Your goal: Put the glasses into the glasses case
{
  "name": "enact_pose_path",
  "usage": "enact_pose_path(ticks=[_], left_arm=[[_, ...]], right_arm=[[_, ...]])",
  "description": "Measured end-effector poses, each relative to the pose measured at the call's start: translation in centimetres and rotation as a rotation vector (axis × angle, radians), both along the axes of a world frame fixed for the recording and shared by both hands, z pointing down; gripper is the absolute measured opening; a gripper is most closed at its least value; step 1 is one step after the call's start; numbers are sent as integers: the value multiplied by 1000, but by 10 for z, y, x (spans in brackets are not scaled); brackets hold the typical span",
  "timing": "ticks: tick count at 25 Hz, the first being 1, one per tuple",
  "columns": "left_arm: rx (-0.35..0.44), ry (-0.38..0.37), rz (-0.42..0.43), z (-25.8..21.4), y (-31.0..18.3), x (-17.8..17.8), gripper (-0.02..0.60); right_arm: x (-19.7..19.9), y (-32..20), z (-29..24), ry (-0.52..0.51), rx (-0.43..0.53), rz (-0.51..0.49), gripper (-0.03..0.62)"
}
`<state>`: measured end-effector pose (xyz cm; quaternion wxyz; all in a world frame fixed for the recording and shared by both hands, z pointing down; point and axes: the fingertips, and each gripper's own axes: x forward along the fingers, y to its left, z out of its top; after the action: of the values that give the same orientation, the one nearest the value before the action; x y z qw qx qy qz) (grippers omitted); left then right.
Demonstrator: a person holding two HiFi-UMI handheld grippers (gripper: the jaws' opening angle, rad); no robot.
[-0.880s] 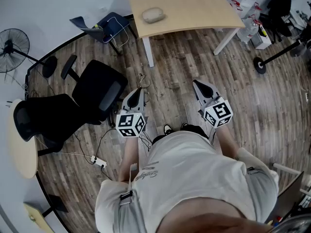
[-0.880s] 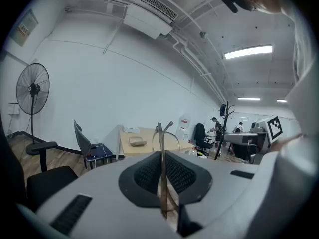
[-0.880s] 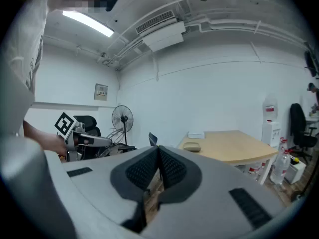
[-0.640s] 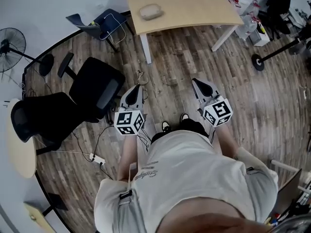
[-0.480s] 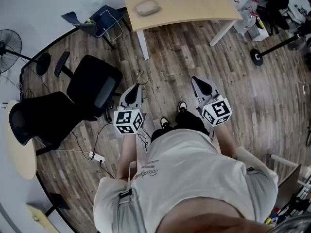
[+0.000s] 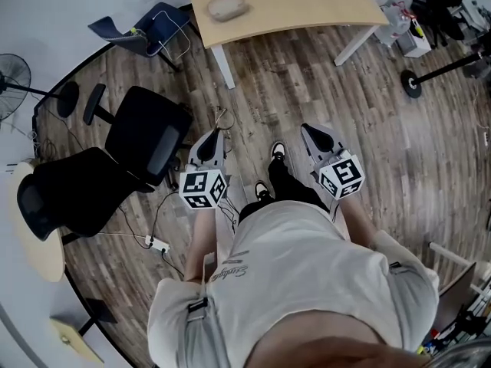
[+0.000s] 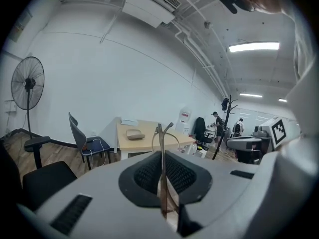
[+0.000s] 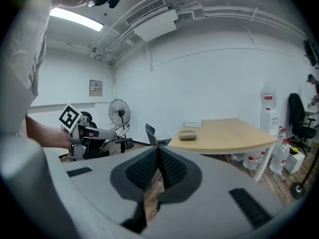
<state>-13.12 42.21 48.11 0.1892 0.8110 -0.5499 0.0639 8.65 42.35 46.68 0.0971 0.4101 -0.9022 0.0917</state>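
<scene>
The glasses case [image 6: 228, 7], a beige oval pouch, lies on the light wooden table [image 6: 307, 2] ahead of me; it also shows as the case [image 7: 134, 134] and the case [image 8: 188, 135] in the two gripper views. My left gripper [image 6: 212, 138] is shut on the thin wire-framed glasses [image 6: 222, 119], which stick out past its tips. In the left gripper view the glasses [image 7: 162, 133] stand upright between the closed jaws of the left gripper [image 7: 161, 156]. My right gripper [image 6: 313, 133] is held level beside it, and the right gripper [image 8: 157, 151] is shut on nothing.
Two black office chairs [image 6: 149, 140] stand on the wooden floor to my left, with a blue chair [image 6: 157, 25] by the table and a fan [image 6: 11, 71] further left. A cable and power strip [image 6: 153, 244] lie on the floor. A white box [image 8: 192, 124] sits on the table.
The person has stepped forward, one shoe now showing between the grippers. Both grippers keep their pose and the left still holds the glasses.
</scene>
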Motion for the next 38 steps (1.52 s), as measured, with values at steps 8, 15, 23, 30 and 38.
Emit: enact_pose_path(ticks=[8,15,23,30,38], left_arm=[[10,-73,-18,-24,-83,-1,26],[70,-108,-31,-49,-145,15,25],[2,-66,-95,-26,-179,11,25],[-7,-48,-54,-16,-228,-13,25],[60,41,26,-36,-311,-51,25]], right_arm=[[-21,-89,-17,-25,93,-107,-6],[-8,-152,-11,-12,78,-186,-6],[-13,-203,-4,-7,53,-244,-6],[-40,-238,3,23,49,-219,-6],[-49,-302,-28,43,90,-45,-6]])
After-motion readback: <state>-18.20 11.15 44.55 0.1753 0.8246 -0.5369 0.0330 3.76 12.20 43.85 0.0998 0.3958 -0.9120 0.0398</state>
